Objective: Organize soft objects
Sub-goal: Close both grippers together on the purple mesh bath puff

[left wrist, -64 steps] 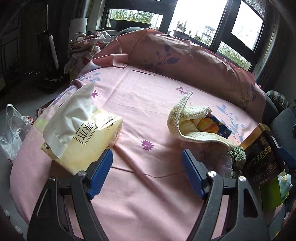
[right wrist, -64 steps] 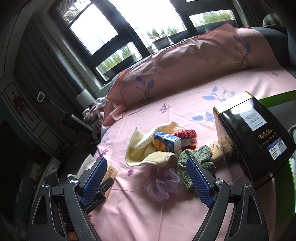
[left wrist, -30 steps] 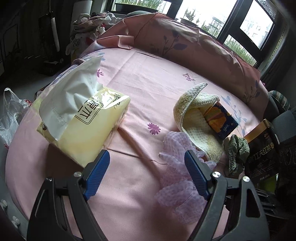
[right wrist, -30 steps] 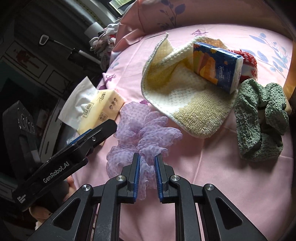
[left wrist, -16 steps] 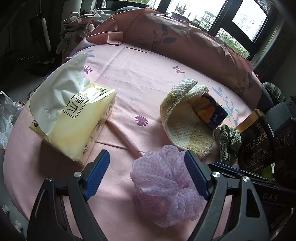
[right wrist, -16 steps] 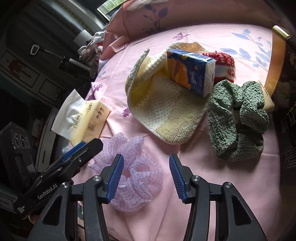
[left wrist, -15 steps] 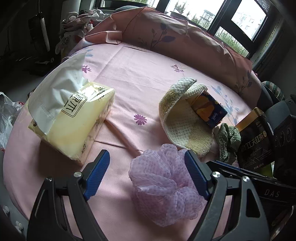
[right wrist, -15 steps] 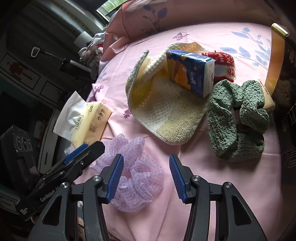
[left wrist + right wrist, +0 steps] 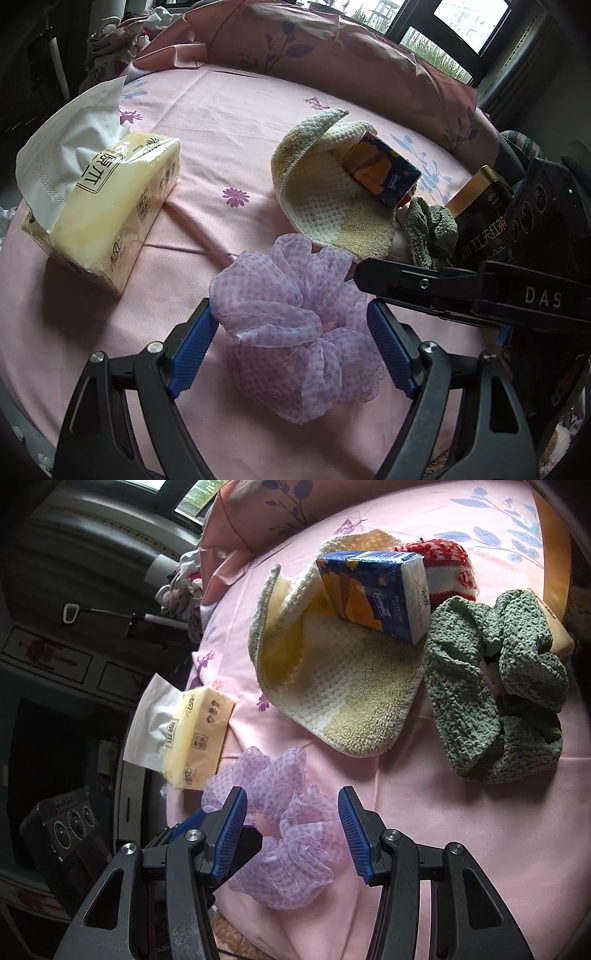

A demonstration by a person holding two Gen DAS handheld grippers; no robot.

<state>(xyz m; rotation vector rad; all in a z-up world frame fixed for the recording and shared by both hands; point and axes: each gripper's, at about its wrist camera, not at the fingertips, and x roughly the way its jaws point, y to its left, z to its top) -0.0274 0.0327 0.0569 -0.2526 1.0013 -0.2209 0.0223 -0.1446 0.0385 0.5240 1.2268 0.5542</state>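
A lilac mesh scrunchie (image 9: 295,325) lies on the pink sheet (image 9: 229,110), between the open blue fingers of my left gripper (image 9: 291,350). It also shows in the right wrist view (image 9: 284,834), between the open fingers of my right gripper (image 9: 291,834). A cream and yellow knitted cloth (image 9: 328,206) lies behind it with a blue tissue pack (image 9: 384,173) on it. A green scrunchie (image 9: 498,694) lies to the right, with a red and white knitted item (image 9: 443,568) behind it.
A yellow soft tissue pack (image 9: 99,199) lies at the left of the bed. A dark tea box with a gold edge (image 9: 484,218) stands at the right. A long pink pillow (image 9: 332,48) runs along the back under the windows.
The right gripper carried the lilac scrunchie leftward and opened, letting it go. My left gripper has moved closer, so the scrunchie now sits between its fingers.
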